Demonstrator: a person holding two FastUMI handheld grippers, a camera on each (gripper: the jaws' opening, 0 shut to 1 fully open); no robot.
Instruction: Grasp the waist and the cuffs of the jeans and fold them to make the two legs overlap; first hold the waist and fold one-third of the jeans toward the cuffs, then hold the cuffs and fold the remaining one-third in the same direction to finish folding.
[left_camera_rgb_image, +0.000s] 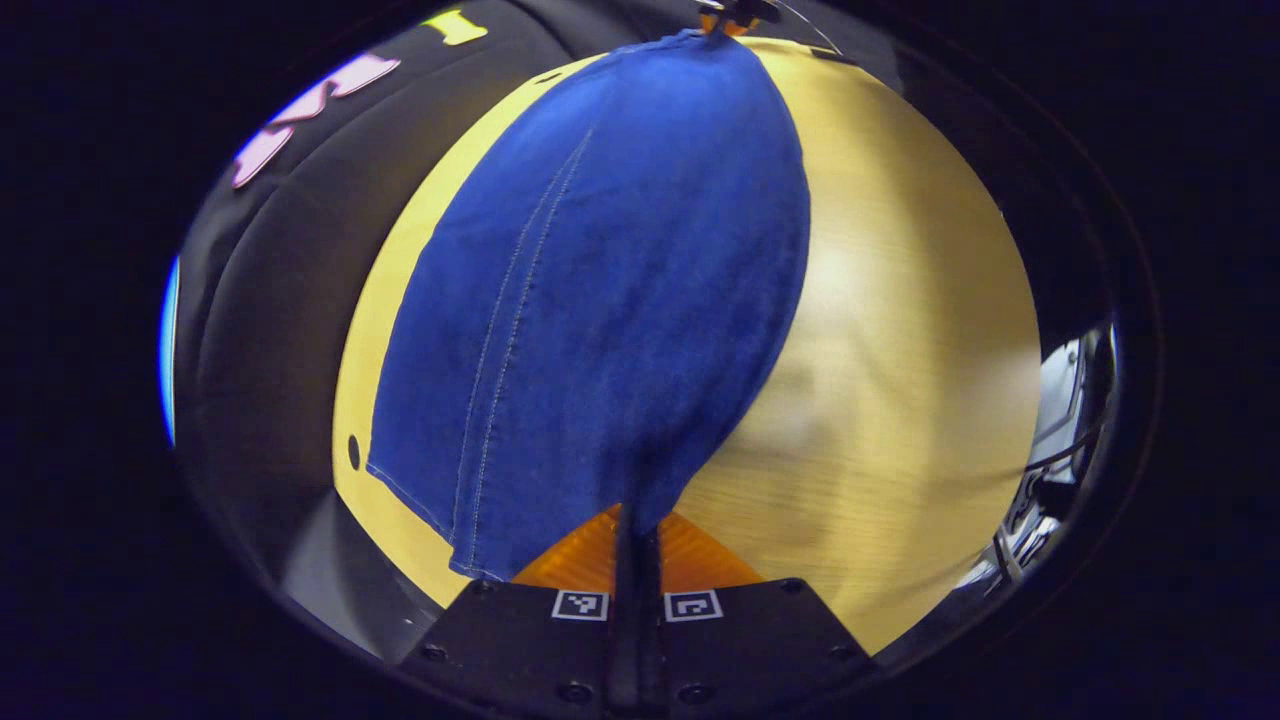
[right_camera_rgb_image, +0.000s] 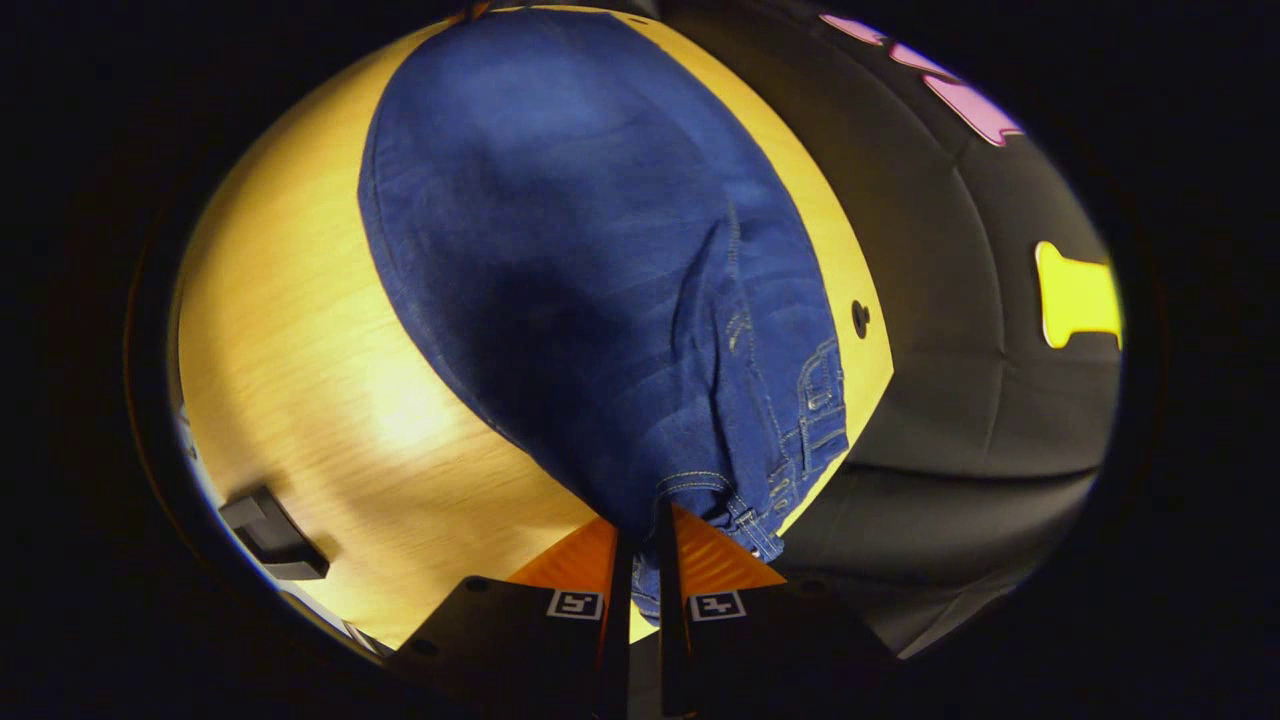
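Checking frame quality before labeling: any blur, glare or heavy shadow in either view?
Left gripper view: table smeared by blur right of the jeans, stitching sharp. Right gripper view: glare patch on the table, dark shadow across the jeans; fisheye bows both.

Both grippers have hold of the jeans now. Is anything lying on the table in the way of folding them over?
Nothing visible does. The jeans lie flat on the wooden table, left gripper at the cuff end, right gripper at the waist. A small black block sits at the table edge, apart from the jeans.
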